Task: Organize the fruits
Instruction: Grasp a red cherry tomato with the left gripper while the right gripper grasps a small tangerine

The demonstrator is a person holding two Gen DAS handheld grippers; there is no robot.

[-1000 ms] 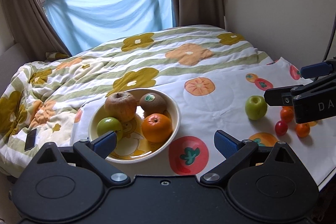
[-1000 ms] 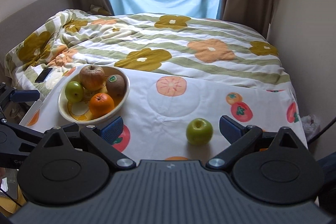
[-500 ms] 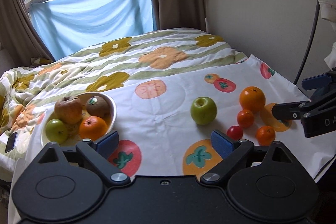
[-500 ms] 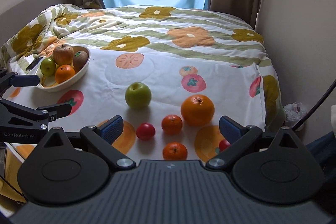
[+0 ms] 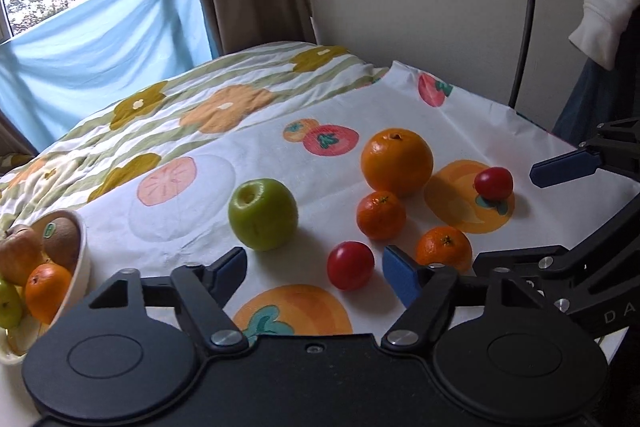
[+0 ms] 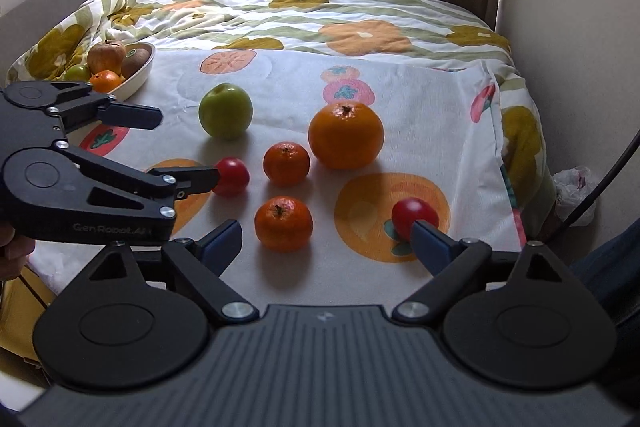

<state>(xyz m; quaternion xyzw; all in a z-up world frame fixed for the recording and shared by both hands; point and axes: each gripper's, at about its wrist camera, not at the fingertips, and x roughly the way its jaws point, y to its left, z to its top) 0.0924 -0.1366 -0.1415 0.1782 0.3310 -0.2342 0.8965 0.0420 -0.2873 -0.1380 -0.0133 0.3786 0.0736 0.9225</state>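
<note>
My left gripper (image 5: 314,269), jaws just narrowing but empty, nears the red tomato (image 5: 350,265) at one o'clock, green apple (image 5: 263,214) at eleven; right gripper (image 6: 326,241) gapes around a mandarin (image 6: 283,224)

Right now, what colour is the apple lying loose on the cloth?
Green. The apple shows best in the left wrist view.
</note>
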